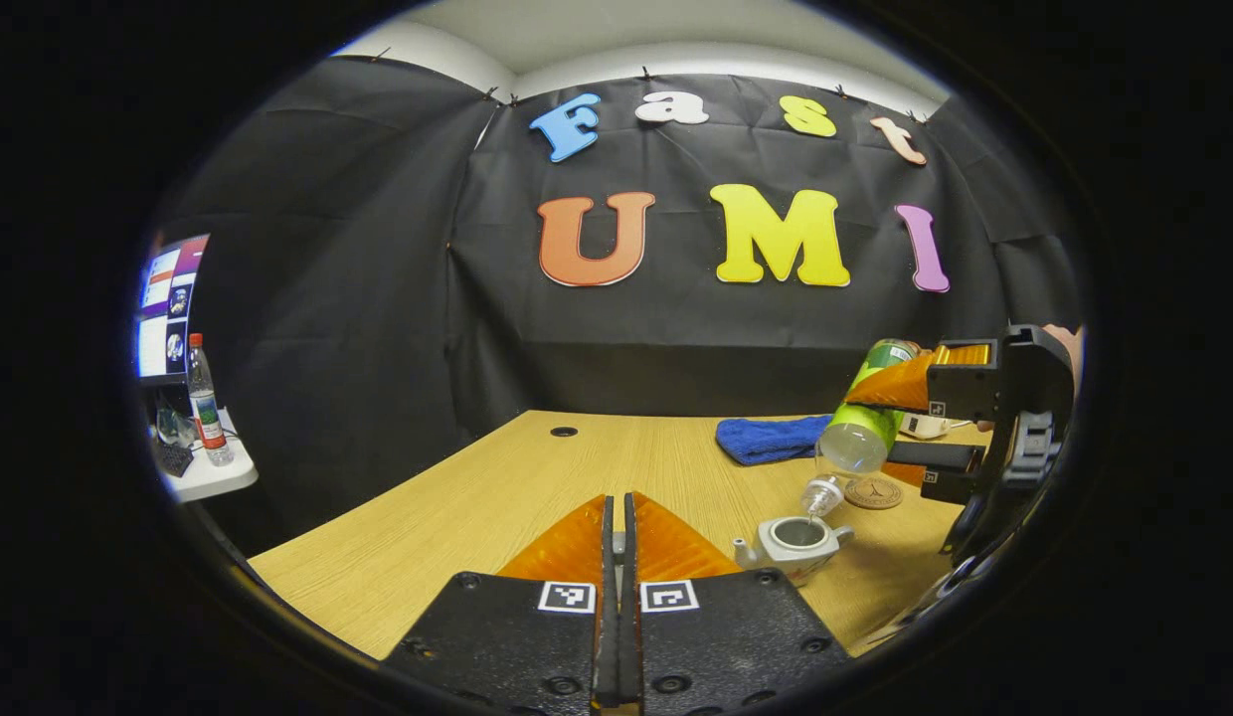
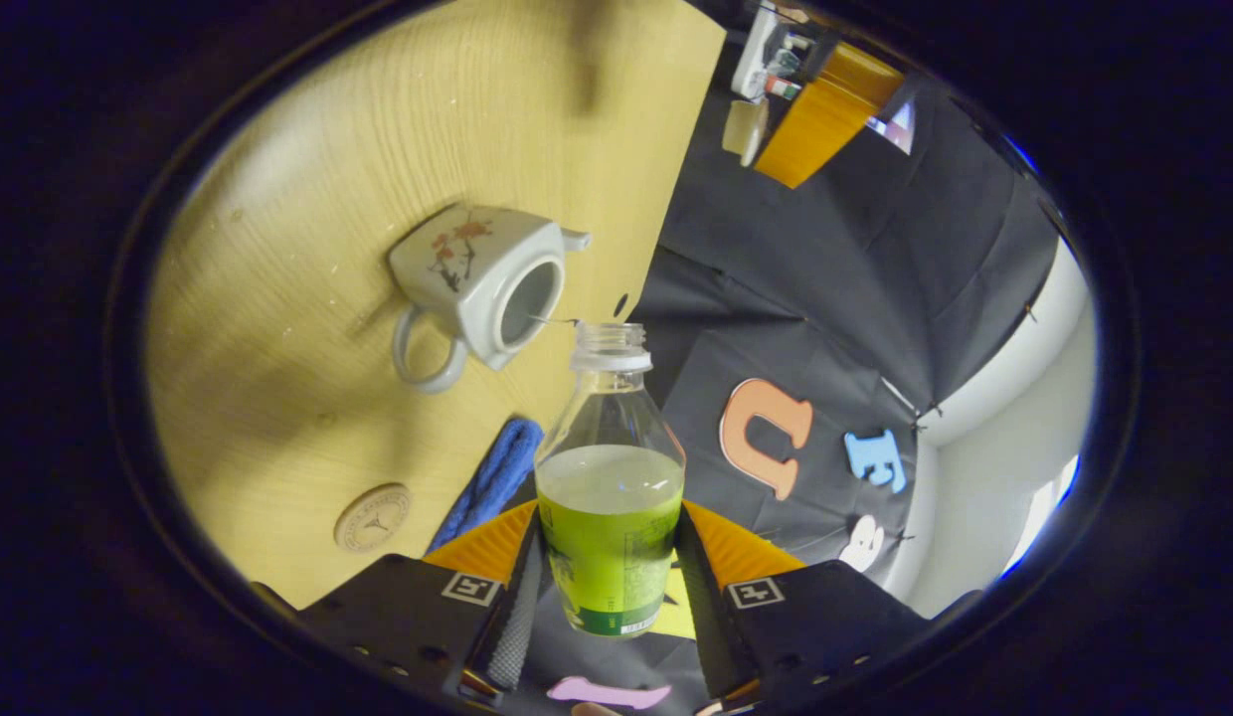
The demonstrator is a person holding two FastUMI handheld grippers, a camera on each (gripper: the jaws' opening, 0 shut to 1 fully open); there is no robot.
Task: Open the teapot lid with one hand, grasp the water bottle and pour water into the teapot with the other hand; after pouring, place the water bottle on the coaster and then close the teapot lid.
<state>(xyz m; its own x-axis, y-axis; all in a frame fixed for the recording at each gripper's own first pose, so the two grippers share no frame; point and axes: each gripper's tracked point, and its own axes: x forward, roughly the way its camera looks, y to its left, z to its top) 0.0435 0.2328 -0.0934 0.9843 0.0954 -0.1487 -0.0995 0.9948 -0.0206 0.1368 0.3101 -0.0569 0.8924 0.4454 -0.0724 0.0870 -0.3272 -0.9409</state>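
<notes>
Above the open teapot [image 1: 798, 537], the right gripper [image 2: 609, 587] clamps the tilted bottle [image 2: 609, 497], mouth at its twelve o'clock to pour; the left gripper [image 1: 617, 557], jaws together, waits aside.

Blue cloth [image 1: 771, 439] on wooden table [image 1: 537, 487], spare bottle [image 1: 207, 403] on side shelf [image 1: 204, 475]

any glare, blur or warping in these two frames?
Left gripper view: sharp, fisheye bows the table edge, even light. Right gripper view: rolled sideways, soft shadows on the table beside the teapot, glare low right; bottle in the right tongs crisp.
</notes>
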